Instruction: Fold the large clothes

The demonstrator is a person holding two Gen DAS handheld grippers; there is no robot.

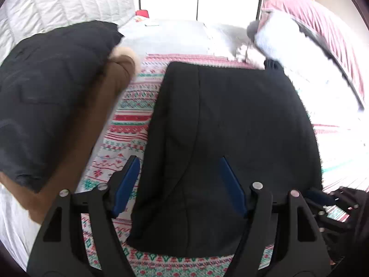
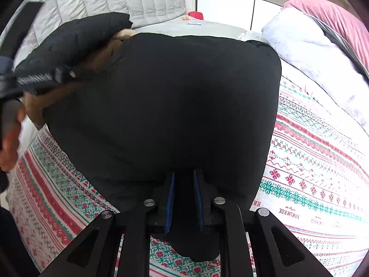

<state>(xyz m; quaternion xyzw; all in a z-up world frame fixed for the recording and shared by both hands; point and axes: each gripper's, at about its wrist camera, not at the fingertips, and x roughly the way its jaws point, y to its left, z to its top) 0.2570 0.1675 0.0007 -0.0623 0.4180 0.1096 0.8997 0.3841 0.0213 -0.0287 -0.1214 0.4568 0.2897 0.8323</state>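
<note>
A black garment (image 1: 230, 120) lies flat in a folded slab on the patterned bedspread (image 1: 129, 124). My left gripper (image 1: 179, 159) hovers over its near left part, open. The left finger (image 1: 128, 182) hangs beside the cloth's edge and the right finger (image 1: 230, 184) over the cloth, with nothing pinched. In the right wrist view the same black garment (image 2: 173, 97) fills the middle. My right gripper (image 2: 184, 175) is shut on the garment's near edge, with black cloth bunched between the blue pads (image 2: 171, 198). A hand (image 2: 9, 138) holds the left gripper's body (image 2: 34, 78) at the far left.
A dark padded jacket (image 1: 46, 92) with brown lining and a fur trim (image 1: 124, 53) lies to the left. A white quilt (image 1: 57, 2) is behind it. A pale blanket (image 2: 311, 53) and a pink pillow (image 2: 334, 18) sit on the right. The bedspread (image 2: 322, 173) lies bare at the right.
</note>
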